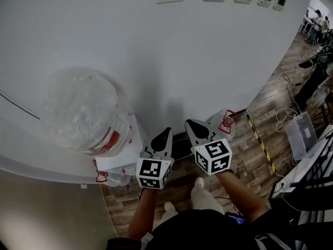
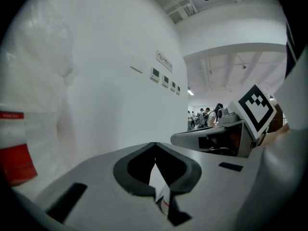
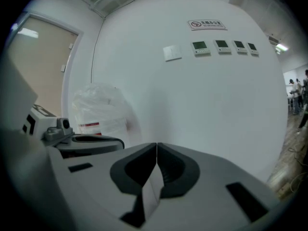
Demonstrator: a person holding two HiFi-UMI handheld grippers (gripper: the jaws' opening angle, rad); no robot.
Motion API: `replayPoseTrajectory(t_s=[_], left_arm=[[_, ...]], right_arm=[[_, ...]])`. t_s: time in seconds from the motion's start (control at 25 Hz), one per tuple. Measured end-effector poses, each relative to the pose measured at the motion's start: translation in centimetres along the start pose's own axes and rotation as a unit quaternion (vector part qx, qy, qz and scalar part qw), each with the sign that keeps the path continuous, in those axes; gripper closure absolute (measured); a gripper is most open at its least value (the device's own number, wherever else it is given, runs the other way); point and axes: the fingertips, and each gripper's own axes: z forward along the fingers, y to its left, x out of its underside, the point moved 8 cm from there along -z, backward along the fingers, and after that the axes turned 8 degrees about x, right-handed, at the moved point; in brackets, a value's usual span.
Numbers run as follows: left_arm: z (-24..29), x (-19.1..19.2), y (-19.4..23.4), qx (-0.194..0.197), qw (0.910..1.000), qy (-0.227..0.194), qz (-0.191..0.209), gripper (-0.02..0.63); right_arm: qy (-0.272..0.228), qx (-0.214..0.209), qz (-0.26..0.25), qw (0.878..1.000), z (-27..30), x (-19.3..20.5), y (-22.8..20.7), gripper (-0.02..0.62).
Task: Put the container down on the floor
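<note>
Container (image 1: 227, 122), whitish with a red clasp on its front, sits on the wood floor (image 1: 244, 165) at the foot of the wall. In the head view it is just beside the tip of the right gripper (image 1: 193, 125); whether it leans on the wall I cannot tell. That gripper's jaws are pressed together with nothing between them. The left gripper (image 1: 165, 134) is the same, closed and empty. Both are held side by side above the floor, pointing at the white wall (image 1: 171, 51).

Left of the left gripper stands a white stand (image 1: 127, 145). It carries a plastic-wrapped bottle (image 1: 83, 108) with a red label, and it crowds that side. To the right the floor opens along the curve of the wall. A yellow-and-black tape strip (image 1: 258, 138) runs near the container. Farther off lie loose cables (image 1: 285, 113) and a pale box (image 1: 303, 132). The person's shoes (image 1: 200, 186) stand behind the grippers.
</note>
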Motion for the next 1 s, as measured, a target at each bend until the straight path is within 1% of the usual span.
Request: replayPoseTrajectory(t_s=[0.12,0.24,0.48,0.64,0.8,1.0], left_arm=[[-2.0,-0.6,-0.5,0.003,0.9999,-0.008,0.011,0.589],[-4.5,-0.8,-1.1,0.004,0.9998,-0.017,0.011,0.589],[-9.8,-1.2,-2.0,0.015,0.9993,-0.029,0.017,0.589],[-12.8,-1.2,-2.6,0.032,0.9986,-0.040,0.013,0.589],[-15.3,-1.3,-3.4,0.052,0.9973,-0.048,0.018,0.589],[-17.7,-1.6,-4.1,0.062,0.9962,-0.058,0.022,0.589]], right_arm=[[-0.009,0.003,0.004,1.000,-1.5,-0.5,1.5,0.565],[-0.014,0.006,0.003,1.000,-3.1,-0.5,3.4,0.565],[-0.027,0.033,0.008,0.999,-6.5,-0.3,7.0,0.565],[-0.032,0.038,0.008,0.999,-8.5,0.0,9.5,0.565],[-0.040,0.045,0.009,0.998,-10.2,0.1,11.7,0.565],[-0.053,0.049,0.012,0.997,-12.1,0.2,14.0,0.565]])
